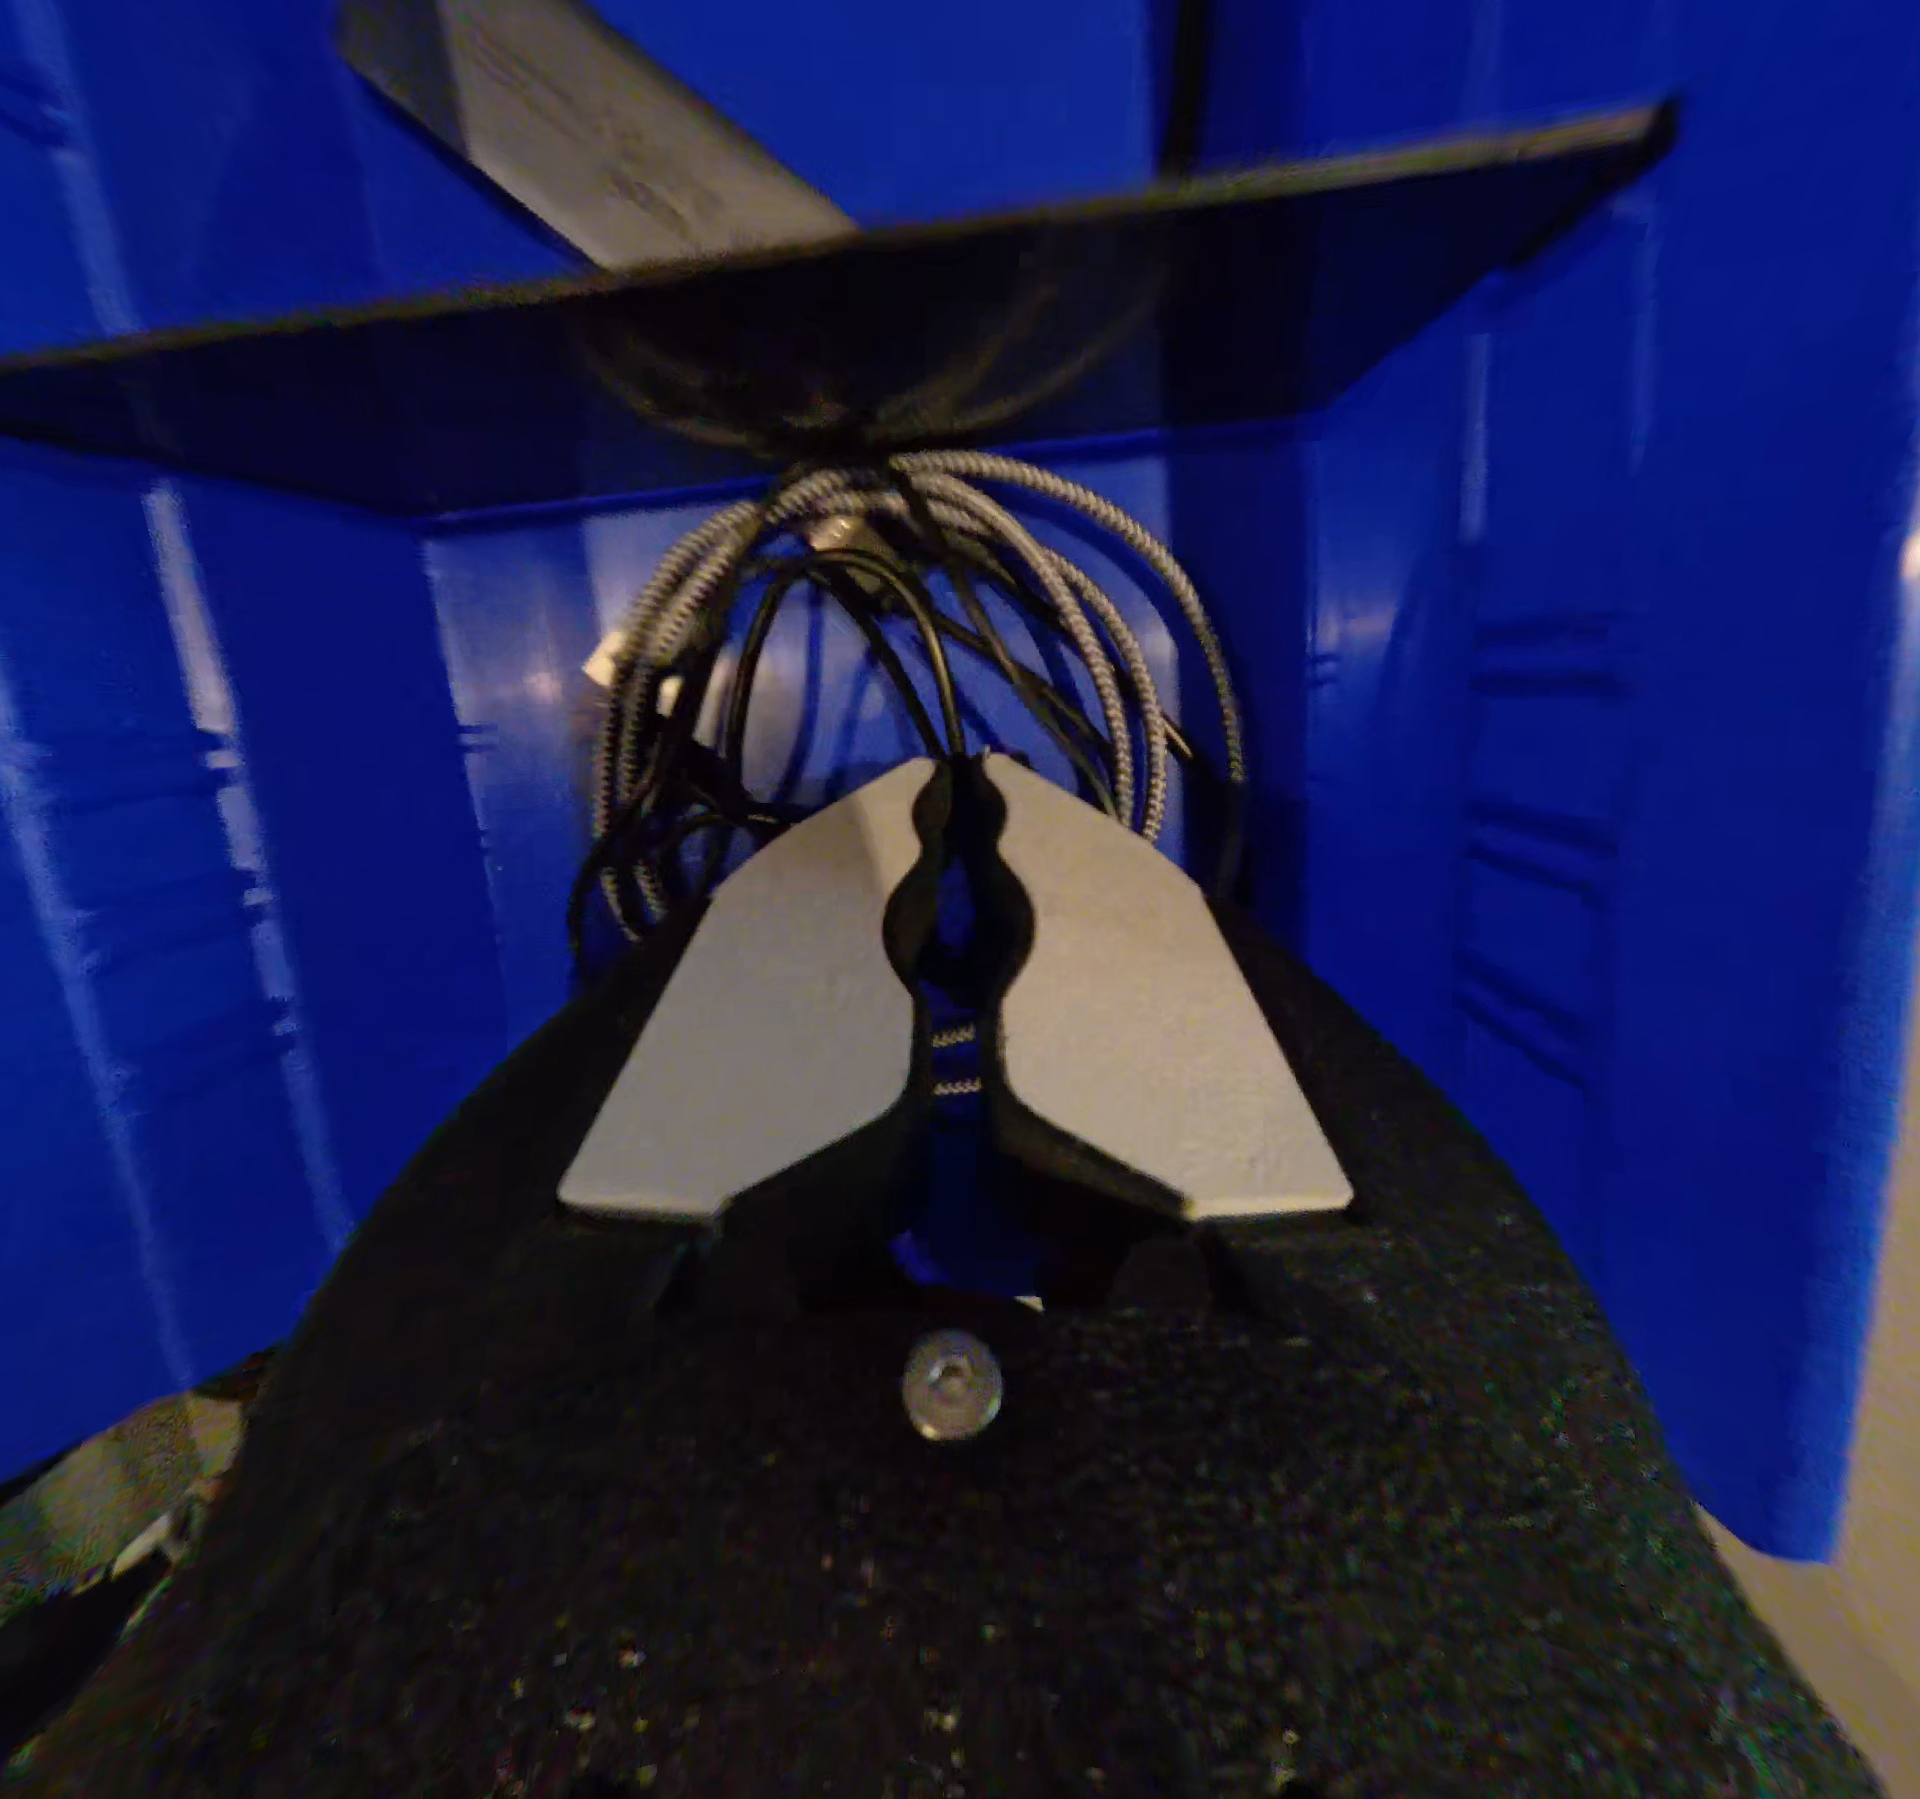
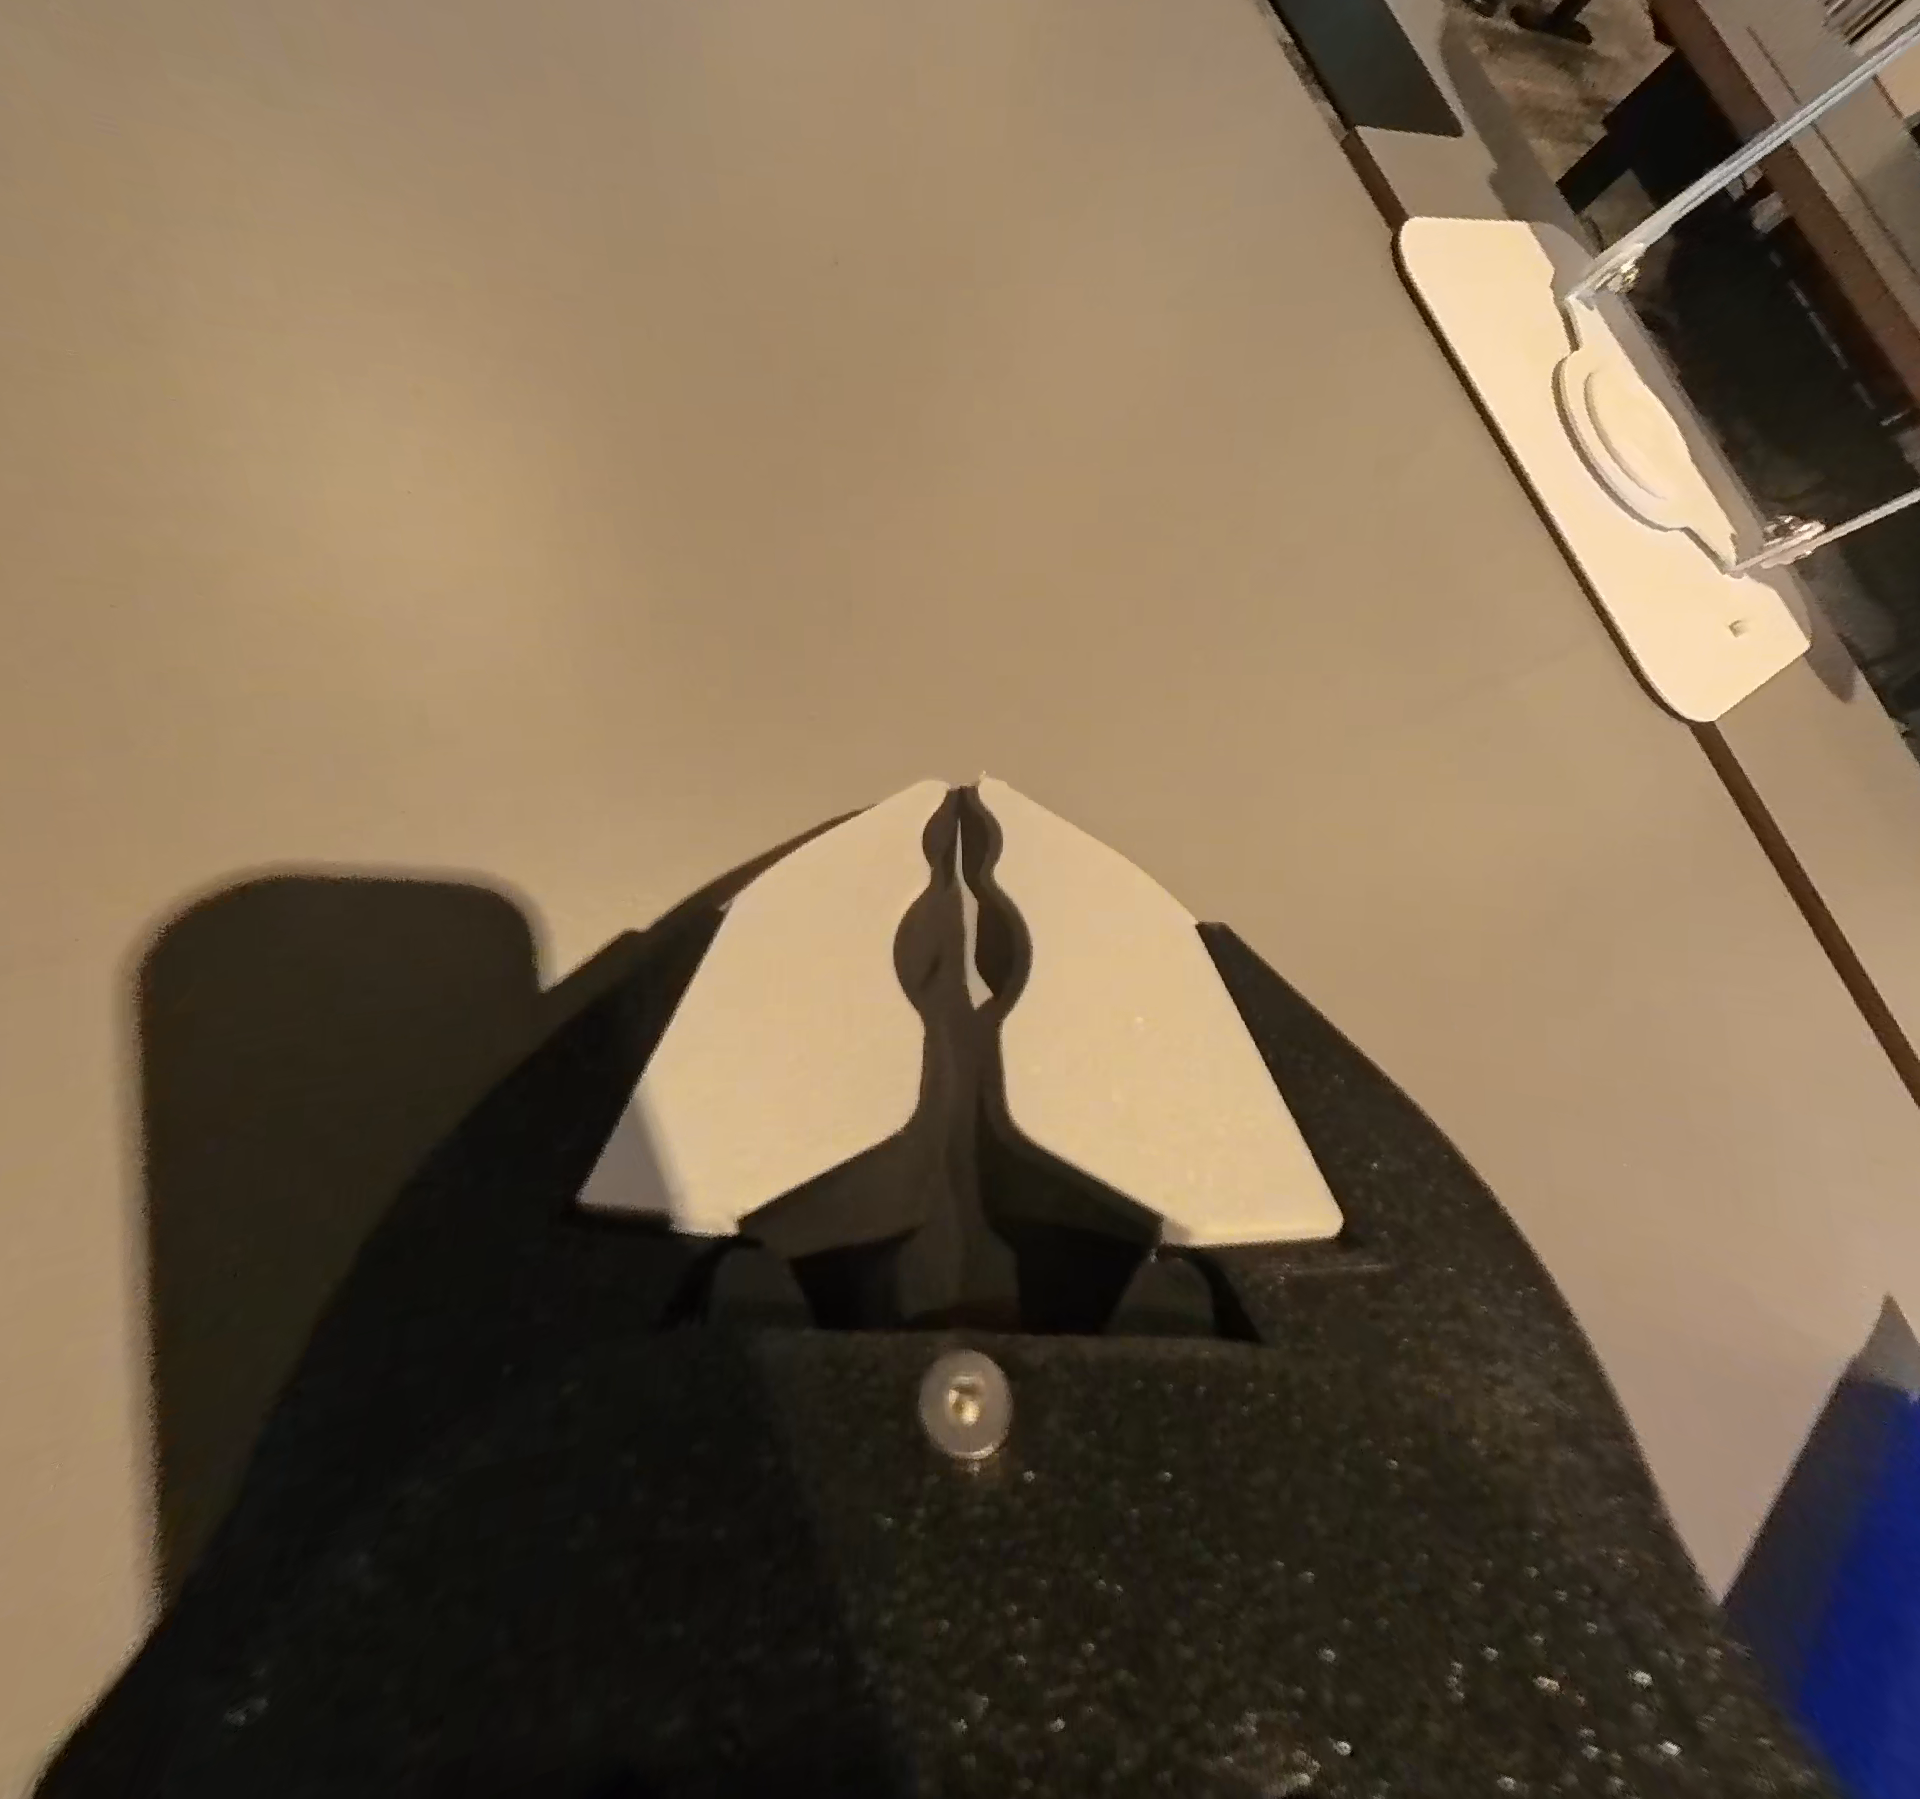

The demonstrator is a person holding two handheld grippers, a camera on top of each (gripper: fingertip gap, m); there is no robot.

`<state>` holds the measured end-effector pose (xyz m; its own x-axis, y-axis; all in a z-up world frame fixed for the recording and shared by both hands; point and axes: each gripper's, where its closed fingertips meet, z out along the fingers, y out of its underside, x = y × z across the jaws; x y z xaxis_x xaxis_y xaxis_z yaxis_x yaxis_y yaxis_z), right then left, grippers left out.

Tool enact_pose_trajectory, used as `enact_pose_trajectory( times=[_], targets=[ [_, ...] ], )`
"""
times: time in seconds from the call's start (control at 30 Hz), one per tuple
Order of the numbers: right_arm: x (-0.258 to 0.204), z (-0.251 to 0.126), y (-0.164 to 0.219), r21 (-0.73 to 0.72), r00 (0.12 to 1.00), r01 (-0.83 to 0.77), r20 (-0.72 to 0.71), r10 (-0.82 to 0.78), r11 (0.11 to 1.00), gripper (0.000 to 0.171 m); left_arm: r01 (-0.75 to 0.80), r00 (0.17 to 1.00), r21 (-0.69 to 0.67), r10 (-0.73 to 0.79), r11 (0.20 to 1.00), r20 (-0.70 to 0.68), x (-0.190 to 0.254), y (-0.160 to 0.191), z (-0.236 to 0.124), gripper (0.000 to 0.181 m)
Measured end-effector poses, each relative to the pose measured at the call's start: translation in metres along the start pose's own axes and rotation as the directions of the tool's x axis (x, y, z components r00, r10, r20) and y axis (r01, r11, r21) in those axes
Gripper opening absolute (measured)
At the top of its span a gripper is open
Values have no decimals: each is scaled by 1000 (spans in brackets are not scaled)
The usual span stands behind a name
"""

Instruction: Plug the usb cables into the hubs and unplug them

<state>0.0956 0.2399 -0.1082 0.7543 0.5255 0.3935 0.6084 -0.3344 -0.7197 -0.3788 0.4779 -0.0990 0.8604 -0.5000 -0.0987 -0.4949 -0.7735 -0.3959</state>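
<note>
In the left wrist view my left gripper (image 1: 964, 770) is inside a blue bin (image 1: 260, 710). Its jaws are closed on the cables of a bundle of grey braided and black USB cables (image 1: 1049, 606). A black strand runs into the fingertips and braided strands show through the gap lower down. A long flat dark slab (image 1: 935, 326) lies tilted across the view just above the bundle, with a grey flat piece (image 1: 582, 118) behind it. The view is blurred. In the right wrist view my right gripper (image 2: 964, 791) is shut and empty above a beige table (image 2: 623, 347).
The blue bin's walls close in on the left gripper on both sides. In the right wrist view a white flat plate (image 2: 1507, 419) with a clear acrylic stand (image 2: 1714, 191) sits at the table's right edge. A blue bin corner (image 2: 1849, 1541) shows at lower right. The left gripper's tips are roughly 55 centimeters from the right gripper's. My left gripper's tips are some 12 centimeters from the grey flat piece (image 1: 582, 118).
</note>
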Motion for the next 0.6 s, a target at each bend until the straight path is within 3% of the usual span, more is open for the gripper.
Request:
enact_pose_trajectory(
  times=[0.2,0.33,0.43,0.5,0.6],
  targets=[
    [0,1,1,-9,1000,12,-7,-12,1000,0,-4,989,276,-37,961,144,-10,-41,-75,3],
    [-1,1,1,-11,1000,24,-12,-24,1000,0,-79,980,492,-23,867,197,10,-73,-147,2],
    [-1,1,1,-8,999,29,-14,-29,1000,0,-172,977,679,37,714,208,45,-100,-211,2],
    [-1,0,1,-5,999,30,-14,-30,1000,0,-254,967,783,136,568,215,81,-114,-251,3],
    [-2,-1,0,1,999,33,-13,-33,999,0,-258,947,893,279,369,158,142,-126,-296,2]
  ],
)
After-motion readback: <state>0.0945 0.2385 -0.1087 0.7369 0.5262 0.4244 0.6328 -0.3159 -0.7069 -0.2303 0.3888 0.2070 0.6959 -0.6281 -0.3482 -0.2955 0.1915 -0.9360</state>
